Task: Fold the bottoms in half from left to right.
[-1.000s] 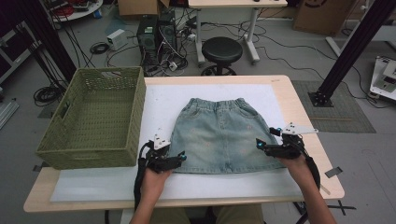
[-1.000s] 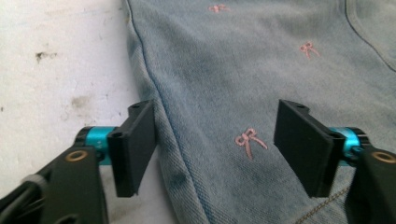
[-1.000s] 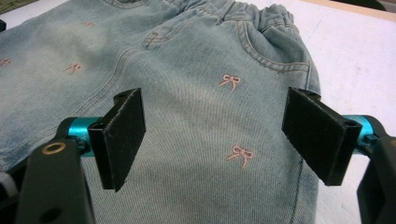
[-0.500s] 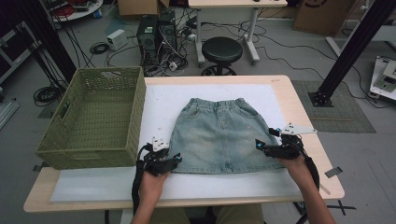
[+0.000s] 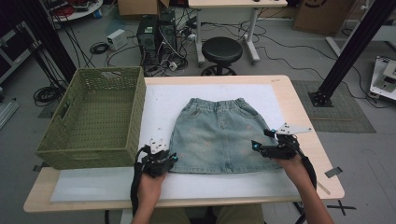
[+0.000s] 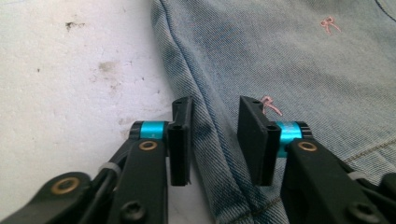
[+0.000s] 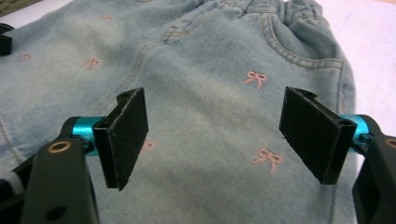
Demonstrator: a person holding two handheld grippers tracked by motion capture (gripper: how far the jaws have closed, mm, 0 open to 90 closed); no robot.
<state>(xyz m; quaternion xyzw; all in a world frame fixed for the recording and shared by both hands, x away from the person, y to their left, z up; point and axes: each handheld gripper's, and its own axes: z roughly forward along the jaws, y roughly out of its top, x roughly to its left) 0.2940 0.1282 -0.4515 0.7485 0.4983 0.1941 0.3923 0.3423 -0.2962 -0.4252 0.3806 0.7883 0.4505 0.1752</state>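
Observation:
A light-blue denim skirt [image 5: 219, 135] with small pink bows lies flat on the white mat, waistband at the far side. My left gripper [image 5: 169, 158] sits at the skirt's lower left corner. In the left gripper view its jaws [image 6: 214, 140] straddle the skirt's side seam [image 6: 212, 135]; they have just been closing, and a gap still shows beside each pad. My right gripper [image 5: 256, 146] rests at the skirt's lower right side. Its jaws [image 7: 212, 135] stand wide open over the denim [image 7: 201, 93], gripping nothing.
A green woven basket [image 5: 93, 116] stands on the table's left part, beside the white mat [image 5: 163, 102]. The wooden table edge [image 5: 308, 126] runs just right of my right hand. A black stool [image 5: 222, 49] and cables are on the floor beyond.
The left gripper's jaws have narrowed around the skirt's left edge. Both hands stay almost where they were, and the skirt has not shifted.

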